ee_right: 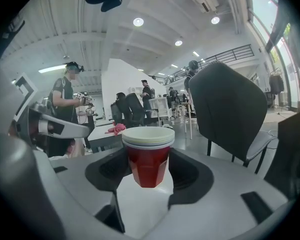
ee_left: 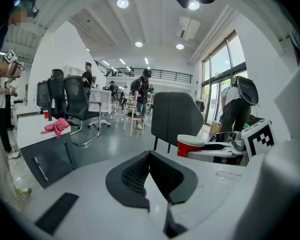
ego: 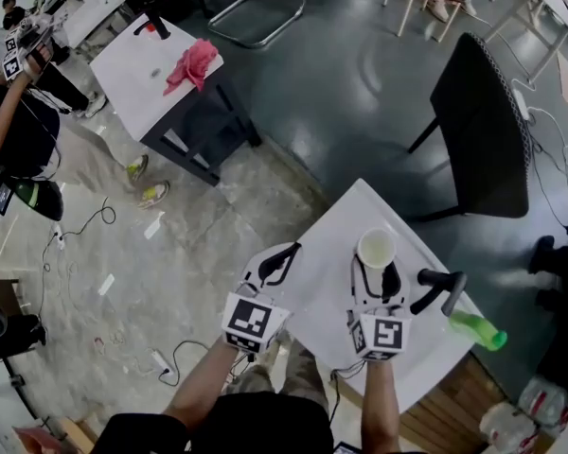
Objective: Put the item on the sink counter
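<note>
right tongs (ee_right: 149, 170) clamp a red cup (ee_right: 148, 156) with a white rim, over the white desk (ego: 327, 253) toward its far corner. left tongs (ee_left: 149, 159) pinched together, empty, by the desk's left edge.

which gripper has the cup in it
The right gripper: a red cup with a white rim sits clamped between its jaws. The left gripper has its jaws closed together with nothing between them.

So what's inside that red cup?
From above, the red cup held by the right gripper shows just a pale, bare inside. Its doubled rim hints at a nested cup; the walls hide that.
</note>
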A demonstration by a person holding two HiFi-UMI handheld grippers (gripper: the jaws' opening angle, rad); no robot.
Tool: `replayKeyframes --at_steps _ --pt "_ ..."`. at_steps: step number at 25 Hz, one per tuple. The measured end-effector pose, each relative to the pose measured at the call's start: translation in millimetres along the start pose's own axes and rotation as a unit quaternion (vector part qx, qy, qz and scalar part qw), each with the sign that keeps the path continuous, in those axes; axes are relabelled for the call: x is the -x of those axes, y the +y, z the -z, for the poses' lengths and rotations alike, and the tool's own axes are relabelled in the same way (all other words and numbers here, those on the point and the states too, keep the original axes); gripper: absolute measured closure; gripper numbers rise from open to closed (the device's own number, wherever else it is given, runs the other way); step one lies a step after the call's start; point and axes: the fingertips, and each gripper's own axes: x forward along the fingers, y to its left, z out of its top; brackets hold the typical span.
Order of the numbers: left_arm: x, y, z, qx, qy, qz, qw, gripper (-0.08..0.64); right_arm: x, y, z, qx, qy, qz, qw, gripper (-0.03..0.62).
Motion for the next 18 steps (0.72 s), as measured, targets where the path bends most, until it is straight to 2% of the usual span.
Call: replayKeyframes --at_steps 18 --pt "-46.7 20.4 44.2 0.024 0.043 -0.01 0.9987 0.558 -65.3 -13.3 48.1 0.006 0.036 -0.019 0.999 0.339"
